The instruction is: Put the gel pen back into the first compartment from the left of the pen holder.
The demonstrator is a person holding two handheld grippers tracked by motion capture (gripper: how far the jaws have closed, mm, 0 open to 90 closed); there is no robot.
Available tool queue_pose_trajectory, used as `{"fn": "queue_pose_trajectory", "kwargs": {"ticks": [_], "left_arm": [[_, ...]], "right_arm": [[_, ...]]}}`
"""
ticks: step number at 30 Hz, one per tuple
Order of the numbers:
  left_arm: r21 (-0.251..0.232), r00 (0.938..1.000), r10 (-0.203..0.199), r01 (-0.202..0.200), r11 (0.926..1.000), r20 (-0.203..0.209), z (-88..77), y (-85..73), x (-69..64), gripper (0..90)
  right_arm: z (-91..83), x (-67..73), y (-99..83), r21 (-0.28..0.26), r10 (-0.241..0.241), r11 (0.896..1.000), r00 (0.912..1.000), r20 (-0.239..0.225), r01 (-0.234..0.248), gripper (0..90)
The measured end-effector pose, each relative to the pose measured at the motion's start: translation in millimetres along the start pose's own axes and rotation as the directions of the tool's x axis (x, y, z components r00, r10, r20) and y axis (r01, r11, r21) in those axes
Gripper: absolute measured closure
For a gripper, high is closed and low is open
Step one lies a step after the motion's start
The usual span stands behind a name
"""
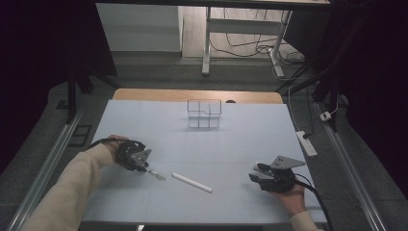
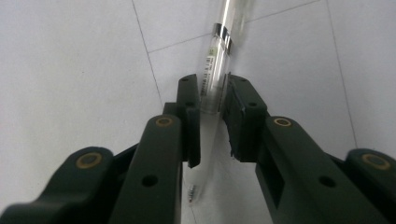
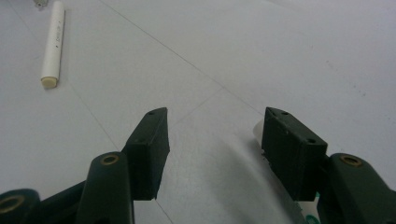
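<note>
left tool (image 2: 212,100) is clenched on the clear pen (image 2: 215,70) to lift it off the tabletop (image 1: 231,139), right tool (image 3: 215,140) just sits released nearby.

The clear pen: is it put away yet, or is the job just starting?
Just starting. Done: the left gripper has its jaws shut on the clear pen, which lies on the table. In hand: that grip. Left: the white marker is untouched, the clear organizer box looks empty, and the right gripper is open.

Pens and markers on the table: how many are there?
3. A clear pen sits in the left gripper, a white marker lies mid-table, and another white one lies partly hidden beside the right gripper.
</note>
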State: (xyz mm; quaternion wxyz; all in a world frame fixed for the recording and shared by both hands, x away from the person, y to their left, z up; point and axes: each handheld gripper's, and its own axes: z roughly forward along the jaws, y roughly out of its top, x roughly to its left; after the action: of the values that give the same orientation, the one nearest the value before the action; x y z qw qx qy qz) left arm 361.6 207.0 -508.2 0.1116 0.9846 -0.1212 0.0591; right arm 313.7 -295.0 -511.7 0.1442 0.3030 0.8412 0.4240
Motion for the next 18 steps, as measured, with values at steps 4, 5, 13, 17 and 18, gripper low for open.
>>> {"fn": "queue_pose_trajectory", "kwargs": {"ticks": [4, 5, 13, 17, 18], "left_arm": [[-0.001, 0.9999, 0.013, -0.013, 0.9999, -0.002, 0.1, 0.0, -0.9, 78.4], [-0.001, 0.9999, 0.017, -0.017, 0.9999, -0.003, 0.0, 0.0, -1.2, 78.6], [-0.001, 0.9997, 0.025, -0.025, 0.9997, -0.004, -0.5, -0.4, -1.8, 80.0], [-0.003, 1.0000, -0.003, 0.003, 1.0000, -0.002, -2.0, -0.5, -1.6, 80.1], [-0.009, 0.9999, -0.014, 0.014, 0.9999, 0.000, -3.2, -0.8, -1.4, 80.1]], "right_arm": [[-0.3, -0.4, -0.1, 0.001, 0.000, 1.000, 1.0000, 0.002, 0.000, 41.0], [-0.4, -0.6, -0.2, 0.001, 0.001, 1.000, 1.0000, 0.003, -0.001, 41.0], [-1.3, -2.1, -1.0, 0.002, 0.005, 1.000, 1.0000, 0.007, -0.005, 41.0], [-1.7, -2.8, -1.0, -0.005, 0.011, 1.000, 0.9999, 0.003, -0.011, 41.0], [-1.8, -2.7, -0.9, -0.006, 0.012, 1.000, 0.9999, 0.003, -0.012, 41.0]]}}
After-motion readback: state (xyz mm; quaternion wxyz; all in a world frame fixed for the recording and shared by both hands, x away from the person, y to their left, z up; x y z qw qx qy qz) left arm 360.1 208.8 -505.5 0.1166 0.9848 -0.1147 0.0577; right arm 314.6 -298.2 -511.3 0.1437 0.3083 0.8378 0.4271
